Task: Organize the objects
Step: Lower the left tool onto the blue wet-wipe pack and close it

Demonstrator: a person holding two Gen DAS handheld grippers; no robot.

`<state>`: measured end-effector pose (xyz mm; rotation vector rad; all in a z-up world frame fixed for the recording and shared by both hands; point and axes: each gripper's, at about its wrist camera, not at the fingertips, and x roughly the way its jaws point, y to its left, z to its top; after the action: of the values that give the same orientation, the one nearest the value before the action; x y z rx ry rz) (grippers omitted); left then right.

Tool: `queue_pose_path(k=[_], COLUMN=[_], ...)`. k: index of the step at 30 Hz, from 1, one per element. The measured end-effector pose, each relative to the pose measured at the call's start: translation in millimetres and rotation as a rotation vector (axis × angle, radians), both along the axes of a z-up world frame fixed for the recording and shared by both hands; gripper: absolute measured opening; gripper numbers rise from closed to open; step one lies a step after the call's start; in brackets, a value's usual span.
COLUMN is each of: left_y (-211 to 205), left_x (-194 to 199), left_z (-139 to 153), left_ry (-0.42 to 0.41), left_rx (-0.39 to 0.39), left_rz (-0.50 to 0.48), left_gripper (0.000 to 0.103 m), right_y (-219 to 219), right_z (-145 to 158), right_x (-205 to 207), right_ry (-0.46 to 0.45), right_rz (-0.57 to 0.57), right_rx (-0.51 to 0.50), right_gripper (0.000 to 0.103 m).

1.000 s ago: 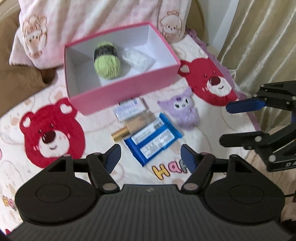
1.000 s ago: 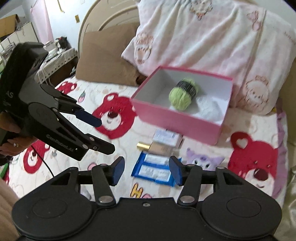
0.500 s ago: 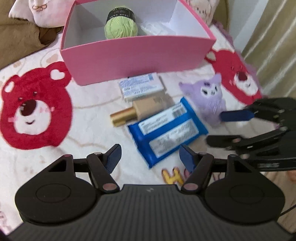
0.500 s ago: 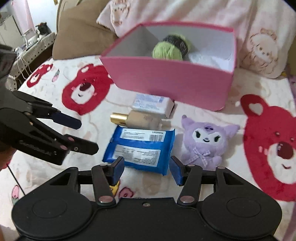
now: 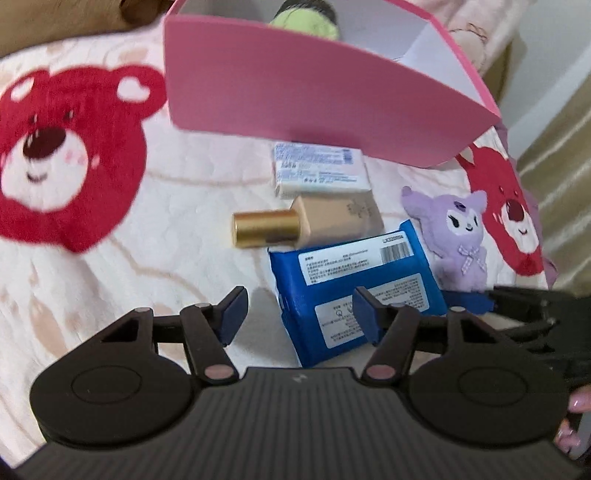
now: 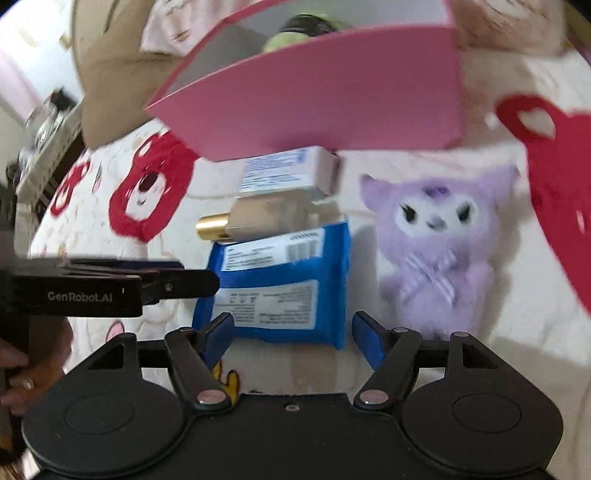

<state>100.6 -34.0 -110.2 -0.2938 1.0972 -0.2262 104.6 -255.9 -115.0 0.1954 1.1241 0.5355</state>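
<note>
A blue wipes pack lies on the bear-print bedspread, just ahead of both grippers. Beyond it lie a gold-capped beige bottle and a small white-and-blue box. A purple plush toy lies to the right. The pink box behind holds a green yarn ball. My left gripper is open and empty over the pack's near left corner. My right gripper is open and empty at the pack's near edge.
The bedspread has red bear prints. A brown pillow and pink printed pillows lie behind the box. A curtain hangs at the right. The left gripper shows in the right wrist view, the right gripper in the left wrist view.
Both grippers have moved down and forward toward the items on the bed; the blue pack now sits right in front of both. Both stay open and empty.
</note>
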Motion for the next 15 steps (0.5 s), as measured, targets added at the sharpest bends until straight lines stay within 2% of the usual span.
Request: queue_pose_path(k=[3, 4, 5, 6, 8, 10, 15], left_y=[-0.8, -0.8, -1.5, -2.6, -4.4, -3.3, -6.7], left_x=[-0.6, -1.0, -1.7, -2.6, -4.9, -5.2, -4.0], left_z=[-9.6, -11.6, -13.7, -14.1, -13.0, -12.8, -17.0], left_ry=[0.015, 0.02, 0.018, 0.008, -0.022, -0.027, -0.025], left_rx=[-0.008, -0.014, -0.02, -0.016, 0.004, -0.013, -0.021], left_rz=[0.036, 0.042, 0.041, 0.036, 0.036, 0.047, 0.075], left_gripper=[0.055, 0.051, 0.048, 0.046, 0.035, 0.031, 0.03], right_y=[2.4, 3.0, 3.3, 5.3, 7.9, 8.7, 5.7], right_z=[-0.6, -0.2, 0.7, 2.2, 7.0, 9.4, -0.8], right_x=[-2.5, -3.0, -3.3, -3.5, -4.4, -5.1, 5.2], right_ry=[-0.057, -0.076, -0.09, -0.097, -0.13, -0.167, -0.132], right_rz=[-0.011, -0.019, -0.019, 0.002, 0.047, 0.072, 0.039], right_rx=[-0.019, -0.027, -0.028, -0.025, -0.037, -0.066, -0.084], right_gripper=[0.075, 0.071, 0.057, 0.05, 0.043, 0.036, 0.033])
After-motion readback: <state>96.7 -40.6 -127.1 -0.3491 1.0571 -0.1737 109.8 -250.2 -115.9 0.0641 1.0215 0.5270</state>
